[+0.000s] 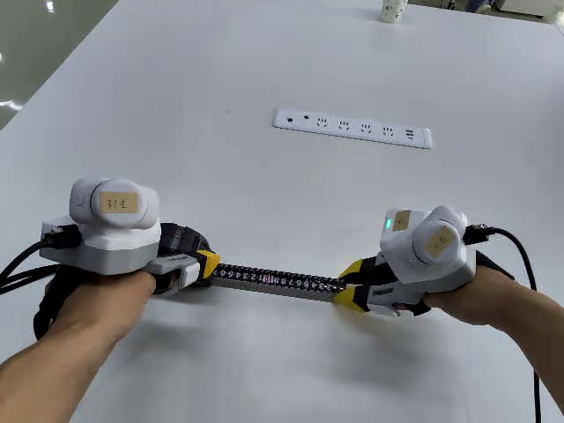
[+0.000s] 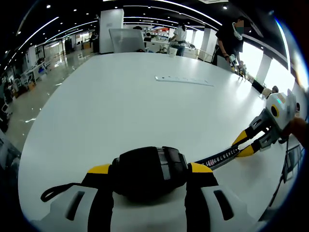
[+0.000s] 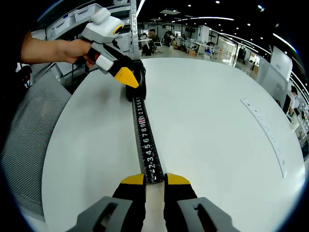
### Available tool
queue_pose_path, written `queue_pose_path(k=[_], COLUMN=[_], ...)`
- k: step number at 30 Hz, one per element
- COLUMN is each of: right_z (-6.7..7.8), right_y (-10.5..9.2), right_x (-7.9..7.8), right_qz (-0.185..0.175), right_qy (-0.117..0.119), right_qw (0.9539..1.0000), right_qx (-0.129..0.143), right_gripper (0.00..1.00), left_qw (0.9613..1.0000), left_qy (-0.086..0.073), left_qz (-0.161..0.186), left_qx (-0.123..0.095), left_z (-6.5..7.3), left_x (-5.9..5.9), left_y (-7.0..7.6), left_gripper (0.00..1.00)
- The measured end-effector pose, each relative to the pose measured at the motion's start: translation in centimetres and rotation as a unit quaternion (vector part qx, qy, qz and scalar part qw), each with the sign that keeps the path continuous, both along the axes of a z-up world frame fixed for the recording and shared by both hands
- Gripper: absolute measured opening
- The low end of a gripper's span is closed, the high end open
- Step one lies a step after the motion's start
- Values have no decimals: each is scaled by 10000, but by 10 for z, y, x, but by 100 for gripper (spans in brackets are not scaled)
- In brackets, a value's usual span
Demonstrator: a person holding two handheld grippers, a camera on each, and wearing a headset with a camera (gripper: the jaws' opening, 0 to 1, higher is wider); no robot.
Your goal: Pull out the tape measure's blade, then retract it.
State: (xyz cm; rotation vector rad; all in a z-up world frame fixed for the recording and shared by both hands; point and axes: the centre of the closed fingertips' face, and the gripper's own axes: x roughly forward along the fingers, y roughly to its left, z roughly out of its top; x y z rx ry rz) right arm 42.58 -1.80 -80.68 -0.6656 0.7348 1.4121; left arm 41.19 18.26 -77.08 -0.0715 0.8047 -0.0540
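Left gripper (image 2: 149, 169) clamps the rounded black case (image 2: 145, 176); right gripper (image 3: 155, 180) pinches the flat numbered blade (image 3: 145, 140)

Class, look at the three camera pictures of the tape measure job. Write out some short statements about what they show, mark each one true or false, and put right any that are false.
1. The left claw is shut on the tape measure's case. True.
2. The blade is fully wound back inside the case. False: it stretches out from the case to the right claw, which is shut on its end.
3. A white power strip lies on the table, beyond the tape. True.
4. The blade's printed numbers face down towards the table. False: the numbers face up and can be seen along the blade.
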Motion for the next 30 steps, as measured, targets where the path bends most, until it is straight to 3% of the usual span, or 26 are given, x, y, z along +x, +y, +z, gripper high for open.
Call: queue_pose_path(k=[30], right_z=[0], right_y=[38], right_x=[-7], right_qz=[167], right_qy=[-5], right_qw=[9998], right_qx=[123], right_gripper=[10], left_qw=[10000], left_qy=[14], left_qz=[0], left_qx=[-66], left_z=[-1], left_x=[-2], left_y=[1], left_gripper=[55])
